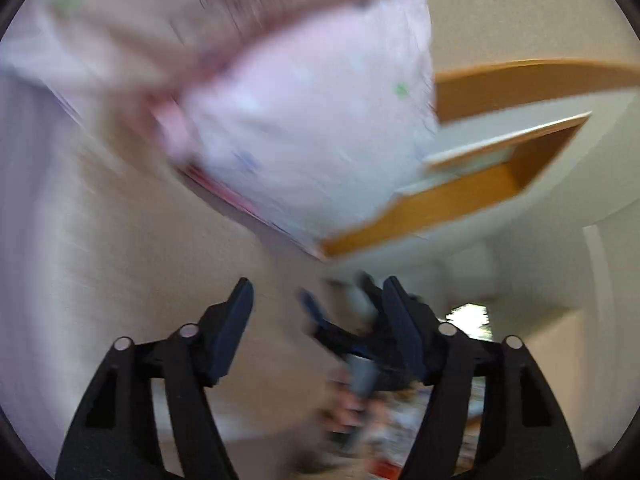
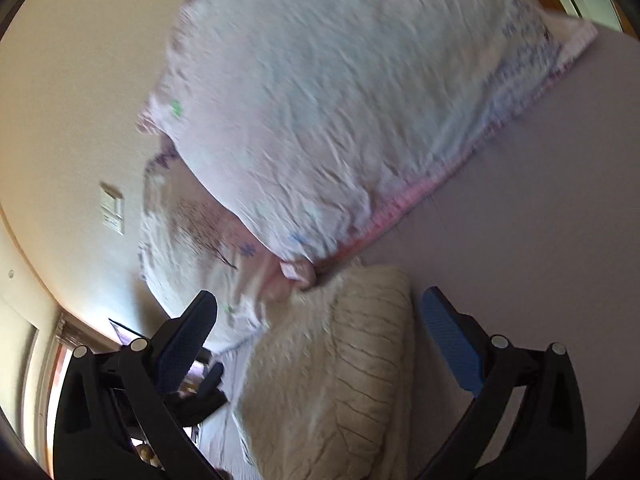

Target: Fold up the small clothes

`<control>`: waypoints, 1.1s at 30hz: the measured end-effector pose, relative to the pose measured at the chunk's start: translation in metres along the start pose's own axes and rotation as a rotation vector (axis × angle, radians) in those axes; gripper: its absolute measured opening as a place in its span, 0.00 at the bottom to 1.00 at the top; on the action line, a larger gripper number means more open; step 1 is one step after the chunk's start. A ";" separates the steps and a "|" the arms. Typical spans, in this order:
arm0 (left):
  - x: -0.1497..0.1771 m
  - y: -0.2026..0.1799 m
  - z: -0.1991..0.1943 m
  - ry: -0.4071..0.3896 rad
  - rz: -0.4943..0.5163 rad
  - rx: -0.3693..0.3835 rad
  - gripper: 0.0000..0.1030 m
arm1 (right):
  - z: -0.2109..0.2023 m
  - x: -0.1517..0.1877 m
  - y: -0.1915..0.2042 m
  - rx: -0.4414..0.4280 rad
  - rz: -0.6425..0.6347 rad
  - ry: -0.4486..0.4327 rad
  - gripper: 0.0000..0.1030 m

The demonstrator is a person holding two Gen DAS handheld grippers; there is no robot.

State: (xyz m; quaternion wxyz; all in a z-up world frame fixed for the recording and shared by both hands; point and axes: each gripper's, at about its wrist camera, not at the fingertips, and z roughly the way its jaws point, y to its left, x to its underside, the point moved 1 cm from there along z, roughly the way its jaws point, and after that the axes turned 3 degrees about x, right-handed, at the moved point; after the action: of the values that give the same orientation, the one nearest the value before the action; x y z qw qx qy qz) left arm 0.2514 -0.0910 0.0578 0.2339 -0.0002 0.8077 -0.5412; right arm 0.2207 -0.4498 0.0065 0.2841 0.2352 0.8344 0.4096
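Observation:
A small white garment [image 1: 304, 120] with pink trim and tiny coloured flowers fills the upper middle of the left wrist view, blurred by motion. It also shows in the right wrist view [image 2: 340, 100], lying on a pale lilac surface [image 2: 540, 220]. A cream knitted garment [image 2: 344, 360] lies just ahead of my right gripper [image 2: 320, 304], which is open and empty. My left gripper [image 1: 316, 292] is open and empty, short of the white garment. The other gripper [image 1: 360, 332] shows blurred between its fingers.
A wooden frame [image 1: 480, 188] and cream walls show in the left wrist view. A wall switch [image 2: 113, 208] and a bright window area [image 2: 52, 360] show at the left of the right wrist view.

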 end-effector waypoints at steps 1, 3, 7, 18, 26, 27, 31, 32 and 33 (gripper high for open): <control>-0.004 0.008 -0.014 -0.029 0.032 -0.137 0.69 | 0.007 0.003 -0.001 0.026 -0.003 0.036 0.99; -0.005 0.026 -0.026 -0.036 0.042 -0.301 0.71 | 0.026 0.008 -0.002 0.084 -0.006 0.119 0.99; 0.006 0.066 -0.020 0.073 -0.053 -0.363 0.71 | 0.045 0.021 -0.006 0.112 -0.021 0.201 0.99; 0.024 0.067 0.012 0.064 -0.065 -0.211 0.38 | 0.064 0.040 -0.006 -0.012 0.034 0.250 0.34; -0.006 0.054 -0.079 0.015 0.177 -0.392 0.45 | 0.100 0.074 0.066 -0.029 -0.185 0.310 0.50; -0.009 0.053 -0.090 -0.026 0.198 -0.471 0.47 | 0.099 0.074 0.071 0.034 -0.223 0.272 0.57; 0.002 0.021 -0.120 -0.163 0.316 -0.424 0.66 | 0.080 0.065 0.064 0.017 -0.197 0.173 0.65; 0.007 0.014 -0.117 -0.154 0.336 -0.410 0.67 | 0.082 0.064 0.060 0.012 -0.173 0.183 0.65; 0.014 0.007 -0.108 -0.124 0.362 -0.391 0.68 | 0.088 0.066 0.058 0.015 -0.168 0.204 0.63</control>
State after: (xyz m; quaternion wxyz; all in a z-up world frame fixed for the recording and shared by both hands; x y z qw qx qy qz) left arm 0.1993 0.0028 0.0796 0.3715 0.0658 0.8679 -0.3231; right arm 0.2411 -0.3281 -0.0092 0.2294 0.1236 0.8787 0.4000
